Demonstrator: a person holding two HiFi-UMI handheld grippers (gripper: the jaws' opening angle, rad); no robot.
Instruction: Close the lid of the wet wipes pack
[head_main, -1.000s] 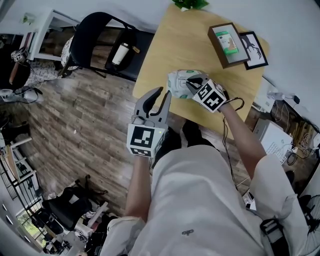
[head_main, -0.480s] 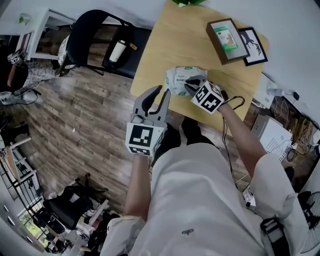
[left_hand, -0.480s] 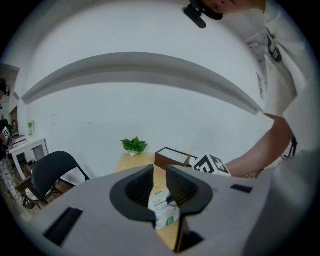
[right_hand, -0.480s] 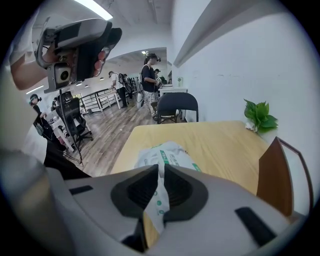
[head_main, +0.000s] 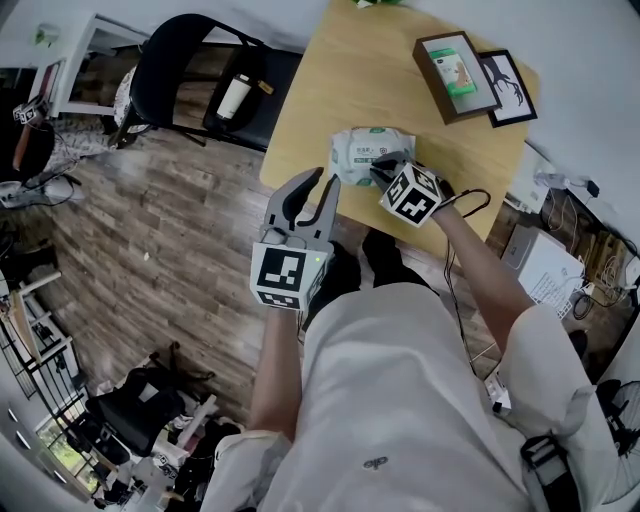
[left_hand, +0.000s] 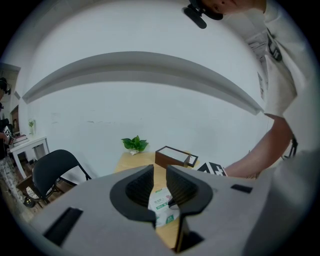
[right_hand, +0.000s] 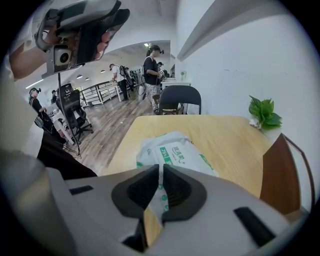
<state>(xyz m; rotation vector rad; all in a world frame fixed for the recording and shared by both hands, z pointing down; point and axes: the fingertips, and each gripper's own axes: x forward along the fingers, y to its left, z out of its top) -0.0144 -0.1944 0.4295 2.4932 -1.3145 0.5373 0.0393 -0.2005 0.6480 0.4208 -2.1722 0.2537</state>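
The white and green wet wipes pack (head_main: 362, 150) lies near the front edge of the wooden table (head_main: 300, 120). My right gripper (head_main: 378, 166) points steeply down with its tips on the pack's top, right of centre. Its jaws are closing to a thin slit, and I see nothing between them. In the right gripper view the pack (right_hand: 175, 150) lies just beyond the right gripper (right_hand: 161, 167). My left gripper (head_main: 327, 183) hovers off the table's front edge, slightly open and empty. Through the left gripper (left_hand: 160, 170) the pack (left_hand: 162, 207) shows. I cannot make out the lid's position.
Two framed pictures (head_main: 457, 75) (head_main: 505, 93) lie at the table's far right corner, and a small plant (right_hand: 265, 112) stands at the far edge. A black chair (head_main: 190, 60) with a bottle (head_main: 238, 97) stands left of the table. People stand far off (right_hand: 150, 65).
My right gripper has sunk onto the top of the pack, which looks flatter under it. The left gripper has stayed where it was.
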